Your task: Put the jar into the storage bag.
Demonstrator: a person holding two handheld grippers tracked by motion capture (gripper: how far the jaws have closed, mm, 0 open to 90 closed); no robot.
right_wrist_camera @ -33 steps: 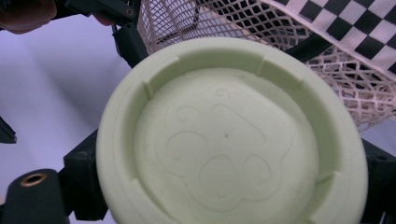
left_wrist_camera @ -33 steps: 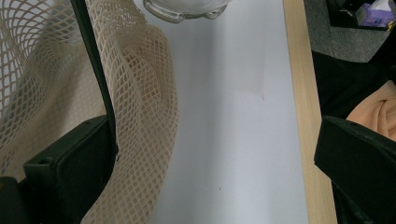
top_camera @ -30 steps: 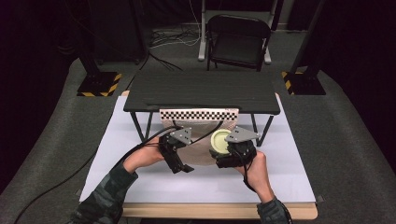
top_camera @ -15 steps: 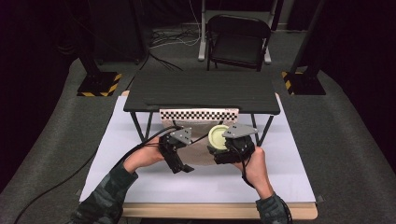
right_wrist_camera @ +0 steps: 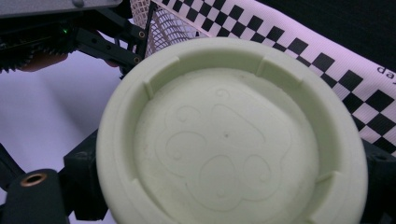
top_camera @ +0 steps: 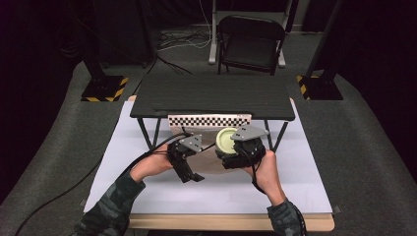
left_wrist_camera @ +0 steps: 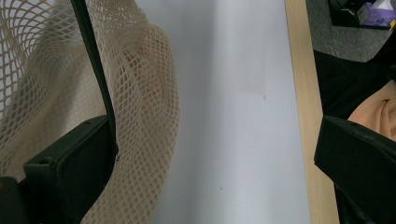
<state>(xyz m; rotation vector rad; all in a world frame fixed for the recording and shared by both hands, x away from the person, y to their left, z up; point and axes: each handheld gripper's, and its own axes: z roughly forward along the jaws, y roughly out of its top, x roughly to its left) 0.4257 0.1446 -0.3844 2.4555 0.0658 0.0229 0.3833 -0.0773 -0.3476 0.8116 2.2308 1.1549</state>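
Lid (right_wrist_camera: 231,135) clamped in my right gripper (top_camera: 235,148), just beside net bag (left_wrist_camera: 140,93), under rack (top_camera: 211,96). Left gripper (top_camera: 189,173) jaws spread, one jaw inside bag mouth. Risk: mesh slips off jaw, mouth collapses, lid snags net.

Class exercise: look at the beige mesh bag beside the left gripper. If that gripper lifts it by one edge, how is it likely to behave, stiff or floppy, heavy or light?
The mesh bag would probably sag, since its open netting already lies in soft folds on the white table cover. It looks light, being mostly holes. The left gripper may snag a thread.
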